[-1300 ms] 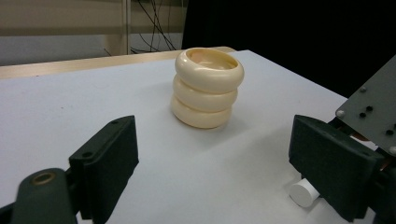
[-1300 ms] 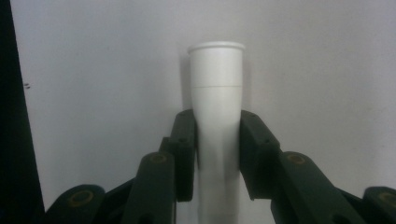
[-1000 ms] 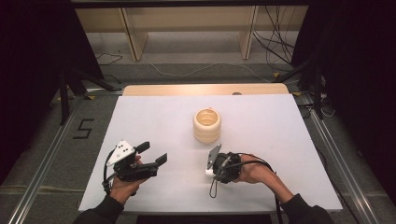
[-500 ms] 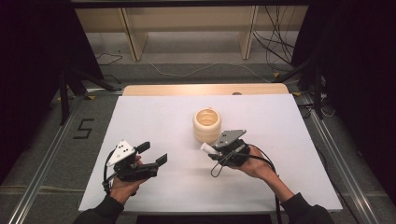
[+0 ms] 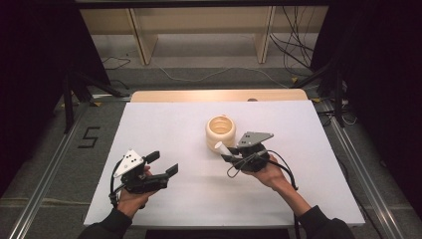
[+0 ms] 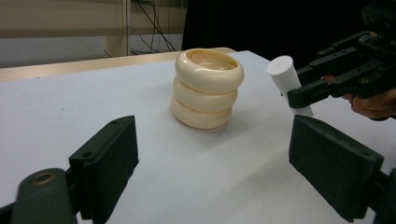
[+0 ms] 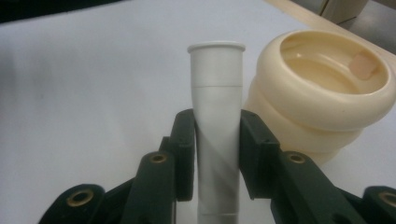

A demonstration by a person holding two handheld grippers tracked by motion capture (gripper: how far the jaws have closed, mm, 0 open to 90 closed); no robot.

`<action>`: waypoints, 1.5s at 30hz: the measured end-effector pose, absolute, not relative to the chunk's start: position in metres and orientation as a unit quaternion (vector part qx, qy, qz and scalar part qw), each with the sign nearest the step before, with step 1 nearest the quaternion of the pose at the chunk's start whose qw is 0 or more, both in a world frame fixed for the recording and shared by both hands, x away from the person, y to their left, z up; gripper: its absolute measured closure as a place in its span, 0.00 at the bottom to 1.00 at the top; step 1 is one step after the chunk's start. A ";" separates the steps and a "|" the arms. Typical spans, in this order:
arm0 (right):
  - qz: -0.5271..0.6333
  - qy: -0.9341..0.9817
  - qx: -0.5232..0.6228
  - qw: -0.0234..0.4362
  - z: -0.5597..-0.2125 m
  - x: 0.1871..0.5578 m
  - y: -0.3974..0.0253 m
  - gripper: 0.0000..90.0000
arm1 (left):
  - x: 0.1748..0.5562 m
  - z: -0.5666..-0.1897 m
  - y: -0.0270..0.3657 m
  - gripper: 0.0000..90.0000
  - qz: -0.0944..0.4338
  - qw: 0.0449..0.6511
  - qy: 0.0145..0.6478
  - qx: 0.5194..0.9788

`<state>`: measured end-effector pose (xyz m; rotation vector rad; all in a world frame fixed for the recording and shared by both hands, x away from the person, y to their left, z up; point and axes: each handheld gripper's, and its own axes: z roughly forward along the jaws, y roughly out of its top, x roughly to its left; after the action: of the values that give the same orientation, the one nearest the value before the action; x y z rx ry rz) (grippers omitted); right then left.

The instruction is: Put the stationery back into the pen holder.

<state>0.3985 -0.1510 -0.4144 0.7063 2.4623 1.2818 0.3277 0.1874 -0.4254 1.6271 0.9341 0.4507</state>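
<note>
Right gripper (image 5: 230,154) with white tube (image 5: 222,148), nearer the cream pot (image 5: 222,130).

The ringed cup (image 5: 222,132) stands mid-table (image 5: 164,124), the tube (image 5: 222,147) just before it.

I note both grippers are black. Left gripper (image 5: 161,164): flat rectangular fingers (image 6: 105,161), brass-ringed pivot hole, white three-cornered plate dotted with small holes, black cable looping by the wrist. Right gripper (image 5: 230,153): grey three-cornered plate, brass-ringed holes along its linkage, black cable in loops. Dark long sleeves on both forearms.
</note>
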 end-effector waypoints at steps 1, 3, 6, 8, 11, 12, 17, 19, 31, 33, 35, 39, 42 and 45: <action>0.452 0.845 0.250 0.136 -0.413 0.399 -0.151 0.77 | 0.328 -0.425 0.187 0.17 0.193 0.570 0.398 0.692; 0.462 0.838 0.257 0.134 -0.412 0.401 -0.153 0.77 | 0.327 -0.425 0.188 0.17 0.194 0.571 0.397 0.692; 0.471 0.829 0.268 0.137 -0.411 0.405 -0.154 0.77 | 0.328 -0.425 0.187 0.17 0.194 0.571 0.399 0.691; 0.473 0.827 0.273 0.135 -0.412 0.407 -0.154 0.77 | 0.328 -0.425 0.187 0.17 0.194 0.570 0.399 0.691; 0.478 0.823 0.277 0.135 -0.412 0.411 -0.154 0.77 | 0.328 -0.425 0.187 0.16 0.195 0.570 0.399 0.691; 0.479 0.822 0.278 0.134 -0.411 0.412 -0.153 0.77 | 0.328 -0.425 0.188 0.16 0.196 0.570 0.400 0.691; 0.492 0.813 0.278 0.142 -0.407 0.415 -0.151 0.77 | 0.328 -0.425 0.188 0.16 0.196 0.570 0.400 0.691; 0.495 0.811 0.277 0.145 -0.405 0.417 -0.150 0.77 | 0.328 -0.425 0.187 0.16 0.196 0.570 0.400 0.691; 0.506 0.798 0.285 0.159 -0.401 0.431 -0.144 0.77 | 0.328 -0.425 0.188 0.16 0.196 0.570 0.399 0.691; 0.512 0.792 0.289 0.163 -0.400 0.434 -0.144 0.77 | 0.328 -0.425 0.188 0.16 0.196 0.570 0.399 0.691; 0.513 0.791 0.289 0.167 -0.399 0.436 -0.143 0.77 | 0.328 -0.425 0.188 0.16 0.196 0.571 0.400 0.690; 0.523 0.781 0.294 0.174 -0.394 0.441 -0.142 0.77 | 0.327 -0.425 0.188 0.16 0.196 0.570 0.399 0.691; 0.530 0.775 0.297 0.176 -0.391 0.447 -0.141 0.77 | 0.328 -0.425 0.188 0.16 0.195 0.570 0.400 0.690; 0.533 0.770 0.303 0.178 -0.389 0.451 -0.141 0.77 | 0.327 -0.425 0.188 0.16 0.195 0.570 0.400 0.690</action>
<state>0.4514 -0.1413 -0.3890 0.8566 2.1768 1.5082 0.3275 0.1878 -0.4255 1.6201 0.9387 0.4585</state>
